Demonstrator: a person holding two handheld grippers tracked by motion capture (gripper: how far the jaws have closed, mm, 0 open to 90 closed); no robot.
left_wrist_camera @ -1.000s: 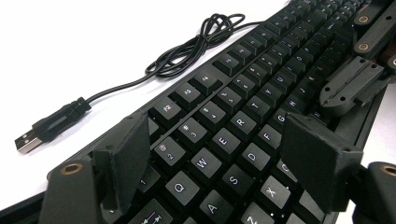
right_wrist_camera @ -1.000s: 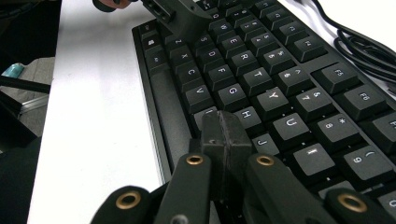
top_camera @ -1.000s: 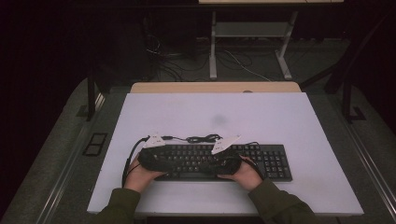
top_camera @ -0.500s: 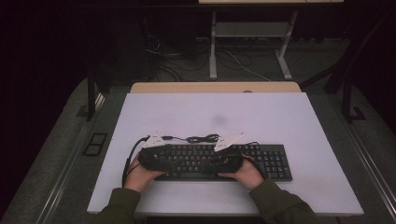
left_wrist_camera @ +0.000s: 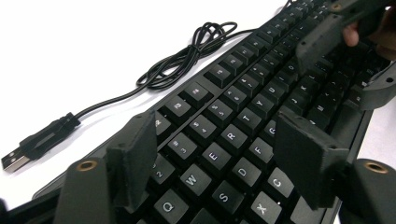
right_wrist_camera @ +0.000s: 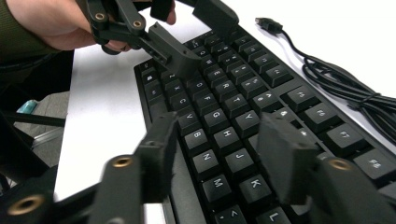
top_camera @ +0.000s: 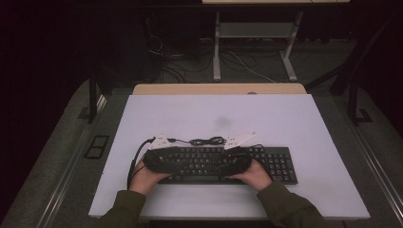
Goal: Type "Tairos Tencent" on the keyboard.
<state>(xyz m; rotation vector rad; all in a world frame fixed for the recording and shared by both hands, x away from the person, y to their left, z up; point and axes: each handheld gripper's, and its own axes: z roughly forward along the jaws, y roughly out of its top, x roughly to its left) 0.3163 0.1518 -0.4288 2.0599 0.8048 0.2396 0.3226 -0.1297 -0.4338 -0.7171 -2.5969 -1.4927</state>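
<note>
A black keyboard (top_camera: 275, 164) lies near the front of the white table (top_camera: 218, 118), its cable (top_camera: 206, 141) coiled behind it. My left gripper (top_camera: 178, 162) hovers over the keyboard's left end, and its jaws have just been closing a little. In the left gripper view, the left gripper (left_wrist_camera: 217, 140) stands open above the Q-W-E-R keys (left_wrist_camera: 219, 149), gripping nothing. My right gripper (top_camera: 222, 166) faces it from the right, and its jaws have just been opening. In the right gripper view, the right gripper (right_wrist_camera: 219, 135) stands open above the G-H-J keys (right_wrist_camera: 226, 135), with nothing pinched.
The cable's USB plug (left_wrist_camera: 28, 147) lies loose on the table left of the keyboard. A wooden strip (top_camera: 218, 89) borders the table's far edge. Beyond it stand a metal frame (top_camera: 252, 42) and floor cables. The keyboard's number pad (top_camera: 280, 166) sticks out to the right.
</note>
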